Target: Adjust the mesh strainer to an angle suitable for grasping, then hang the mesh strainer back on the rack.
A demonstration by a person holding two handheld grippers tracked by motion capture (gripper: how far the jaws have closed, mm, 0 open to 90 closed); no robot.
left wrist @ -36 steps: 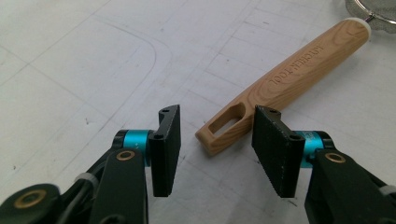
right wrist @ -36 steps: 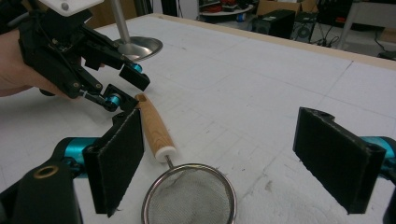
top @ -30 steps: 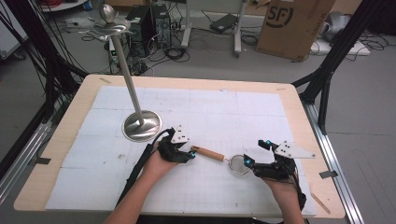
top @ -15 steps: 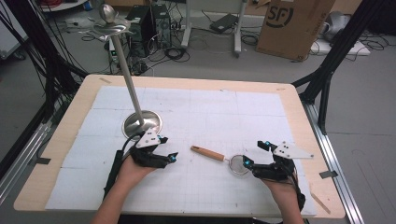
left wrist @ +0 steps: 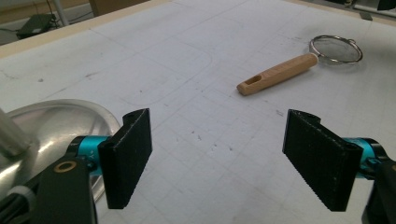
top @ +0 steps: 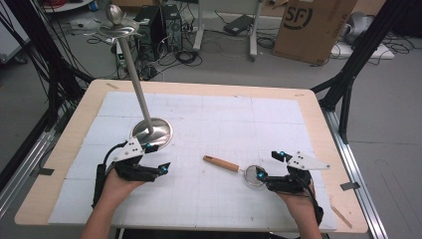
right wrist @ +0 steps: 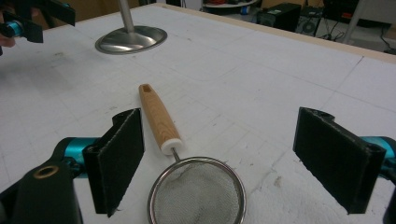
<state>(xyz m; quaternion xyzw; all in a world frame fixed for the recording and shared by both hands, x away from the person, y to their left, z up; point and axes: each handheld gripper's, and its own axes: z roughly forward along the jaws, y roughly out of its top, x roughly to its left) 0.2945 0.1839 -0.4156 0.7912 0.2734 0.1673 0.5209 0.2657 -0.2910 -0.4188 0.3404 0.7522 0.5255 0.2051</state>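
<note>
Strainer [top: 234,167] lies flat on surface [top: 278,114], lower centre of frame, mesh end between wide-open right claw [top: 266,167], likely staged for grasp; left claw [top: 157,158] wide, empty, beside stand base [top: 152,130].

We see left gripper [top: 152,158] pulled back from strainer [top: 233,168] handle, jaws spread, now beside stand base [top: 152,131]; strainer handle lies free.
</note>
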